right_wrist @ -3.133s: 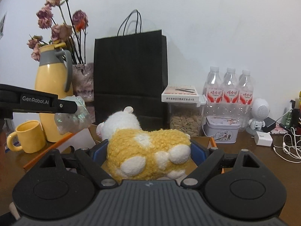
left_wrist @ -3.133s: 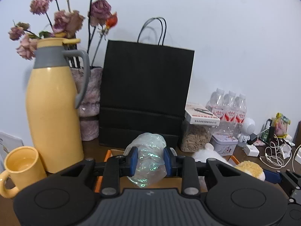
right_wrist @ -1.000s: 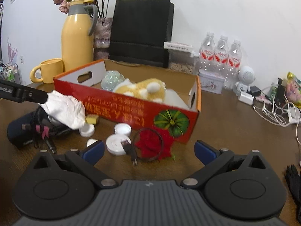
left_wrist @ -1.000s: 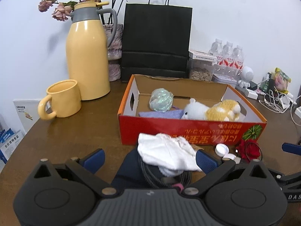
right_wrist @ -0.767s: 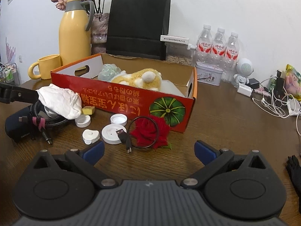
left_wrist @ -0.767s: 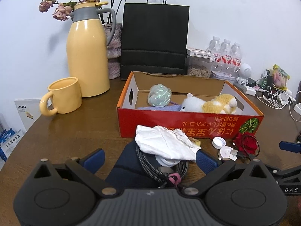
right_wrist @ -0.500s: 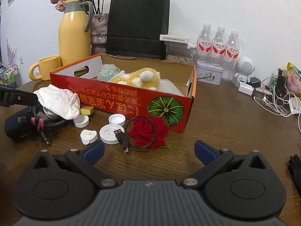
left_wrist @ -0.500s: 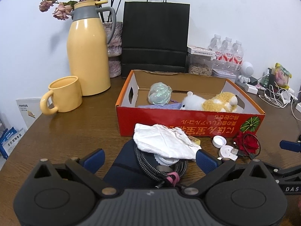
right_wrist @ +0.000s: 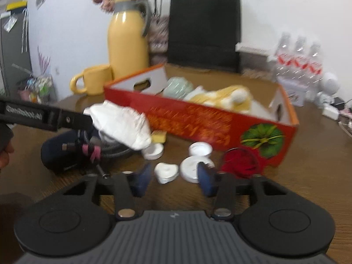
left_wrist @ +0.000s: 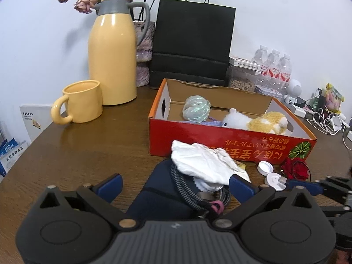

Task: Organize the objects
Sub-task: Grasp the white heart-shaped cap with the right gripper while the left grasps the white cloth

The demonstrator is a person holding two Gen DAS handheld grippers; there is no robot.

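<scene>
The right gripper [right_wrist: 173,179] has come in low toward the little clutter in front of the red box [right_wrist: 198,123], and its jaws, spread wide a second ago, are now closing around the small white pieces there: a heart-shaped white bit [right_wrist: 166,171] lies between the blue fingers, with a round white disc [right_wrist: 191,167] just inside the right one. The view from that hand is smeared, so I can't say the pads are touching anything yet; nothing looks gripped. The left gripper [left_wrist: 176,183] has hardly moved and hangs wide open over the dark pouch [left_wrist: 158,195], the coiled cable [left_wrist: 193,193] and the crumpled white cloth [left_wrist: 202,162], holding none of them. The plush [left_wrist: 253,121] and the shiny wrapped ball [left_wrist: 195,109] already sit inside the box, while the caps [left_wrist: 265,167], the red rose [left_wrist: 294,169], the cloth and the pouch lie on the table [left_wrist: 99,149] against the box's front wall. I'd guess the small white bits are next in.
</scene>
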